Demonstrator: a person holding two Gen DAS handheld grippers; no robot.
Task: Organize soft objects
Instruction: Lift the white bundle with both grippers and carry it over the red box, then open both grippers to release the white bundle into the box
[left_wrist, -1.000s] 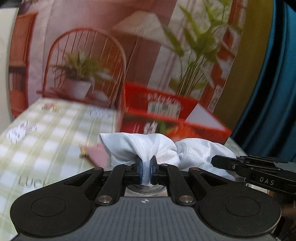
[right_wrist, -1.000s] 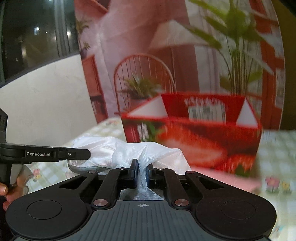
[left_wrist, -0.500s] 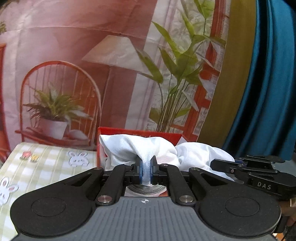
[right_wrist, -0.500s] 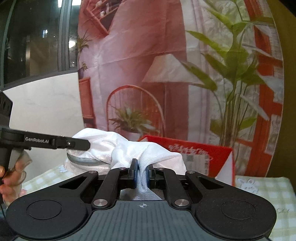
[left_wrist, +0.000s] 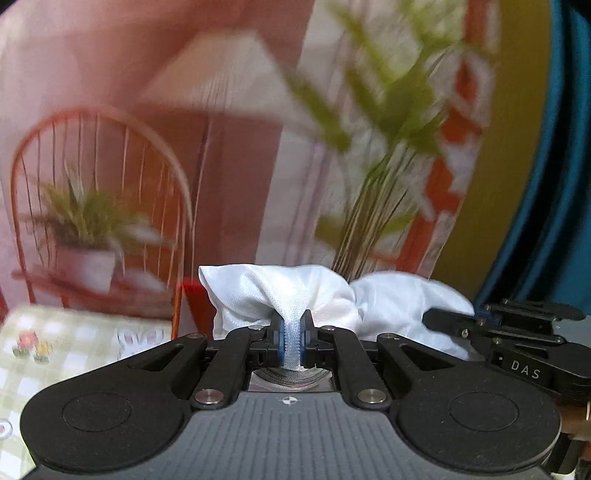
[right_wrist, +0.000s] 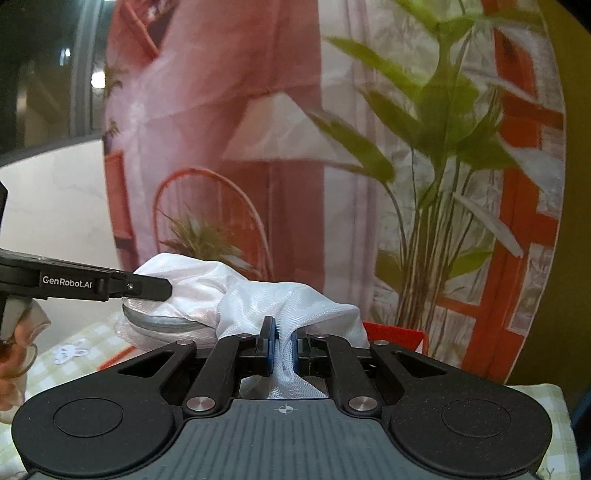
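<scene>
Left tool: the left tool (left_wrist: 291, 341) is pressed together on a bunched fold of the white mesh bag (left_wrist: 280, 295), with fabric squeezed flat between its blue pads (left_wrist: 281, 339).
Right tool: the right tool (right_wrist: 282, 347) pinches another gathered part of the same bag, though its jaws stand a little wider around a thicker wad.
Bag: it hangs in the air between the two tools, above the checked table (right_wrist: 535, 398), with a grey zipper edge (right_wrist: 159, 325) showing on the left tool's side in the right wrist view.
Box: only a corner of the red box (right_wrist: 395, 334) shows behind the bag; it is likely the place the bag goes.
Step in hand: judged as carrying the bag, held at two points, toward the box.
How to do it well: keep both pinches firm, move the two tools together so the mesh neither stretches nor slips, and lower it over the opening before letting go.
Risk: the slick mesh may slide out of the looser right pinch.
Blur: the left wrist view is smeared, so the table detail there is unclear.
</scene>
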